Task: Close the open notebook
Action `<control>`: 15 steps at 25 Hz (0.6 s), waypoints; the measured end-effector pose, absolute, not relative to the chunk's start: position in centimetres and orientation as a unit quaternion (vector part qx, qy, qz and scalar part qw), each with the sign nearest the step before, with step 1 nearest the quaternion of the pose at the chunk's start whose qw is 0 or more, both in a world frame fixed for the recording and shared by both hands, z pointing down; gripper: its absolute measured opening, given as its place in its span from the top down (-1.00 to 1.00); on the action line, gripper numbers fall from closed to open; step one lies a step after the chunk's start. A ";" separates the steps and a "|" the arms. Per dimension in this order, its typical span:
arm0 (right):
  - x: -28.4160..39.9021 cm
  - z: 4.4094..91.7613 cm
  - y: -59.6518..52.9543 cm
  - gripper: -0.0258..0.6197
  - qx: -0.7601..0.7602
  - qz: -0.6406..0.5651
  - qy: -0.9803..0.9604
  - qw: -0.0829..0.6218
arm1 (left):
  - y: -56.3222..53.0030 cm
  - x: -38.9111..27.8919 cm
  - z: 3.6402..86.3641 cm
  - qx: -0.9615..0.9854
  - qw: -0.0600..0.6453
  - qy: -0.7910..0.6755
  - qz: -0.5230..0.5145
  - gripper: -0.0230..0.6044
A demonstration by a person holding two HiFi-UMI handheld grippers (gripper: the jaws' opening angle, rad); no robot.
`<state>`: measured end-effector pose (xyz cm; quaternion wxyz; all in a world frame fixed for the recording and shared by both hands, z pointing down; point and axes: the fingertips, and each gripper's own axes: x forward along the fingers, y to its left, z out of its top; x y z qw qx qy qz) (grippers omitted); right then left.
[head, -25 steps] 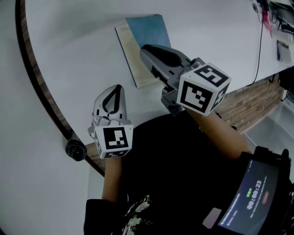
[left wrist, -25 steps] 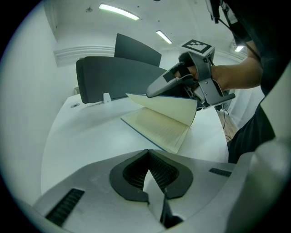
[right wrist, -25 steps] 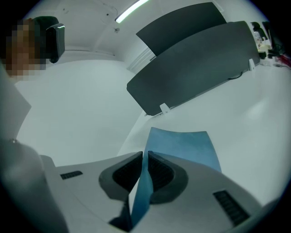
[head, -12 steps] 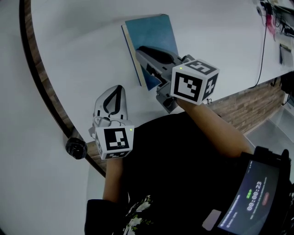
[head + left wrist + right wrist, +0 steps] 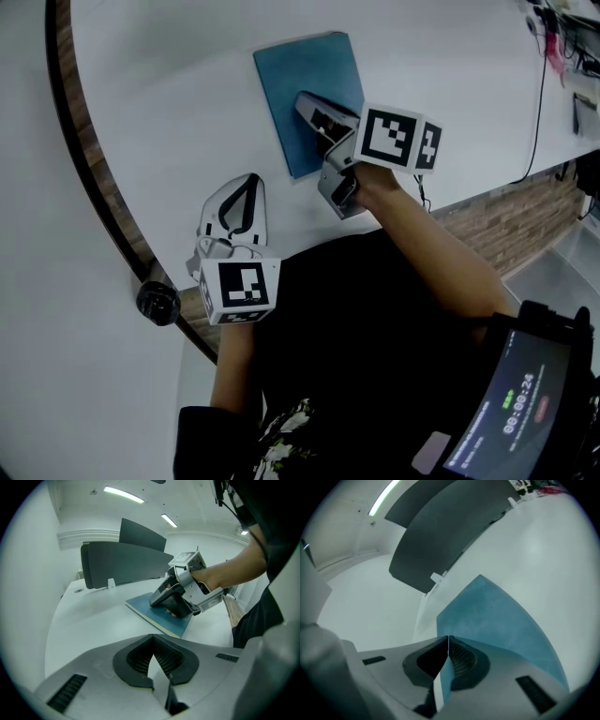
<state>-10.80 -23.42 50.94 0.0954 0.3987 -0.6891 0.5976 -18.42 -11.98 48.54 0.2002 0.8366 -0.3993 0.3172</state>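
The notebook [image 5: 298, 70] lay closed and flat on the white surface [image 5: 169, 112], blue cover up. The right gripper [image 5: 305, 101] pressed down on that cover, its jaws having just been closing until the tips met, with nothing between them. The left gripper [image 5: 247, 180] sat apart from the notebook, near the surface's edge, its jaws likewise pressed together and empty.

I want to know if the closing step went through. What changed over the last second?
The right gripper came down and rolled, taking the lifted cover down with it. The notebook now lies closed and flat, blue cover up, no page showing. The gripper rests on the cover with its jaws shut and nothing between them. The left gripper stayed where it was, shut, over the table near the notebook.
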 end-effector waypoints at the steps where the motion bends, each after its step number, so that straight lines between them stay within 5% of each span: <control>1: -10.5 51.3 -23.5 0.71 0.401 0.613 -0.675 0.089 | -12.2 -18.1 48.4 0.840 0.195 -0.395 0.315 0.91; 15: -10.6 51.4 -23.3 0.72 0.401 0.632 -0.658 0.086 | -13.8 -10.8 50.2 0.853 0.193 -0.324 0.360 0.91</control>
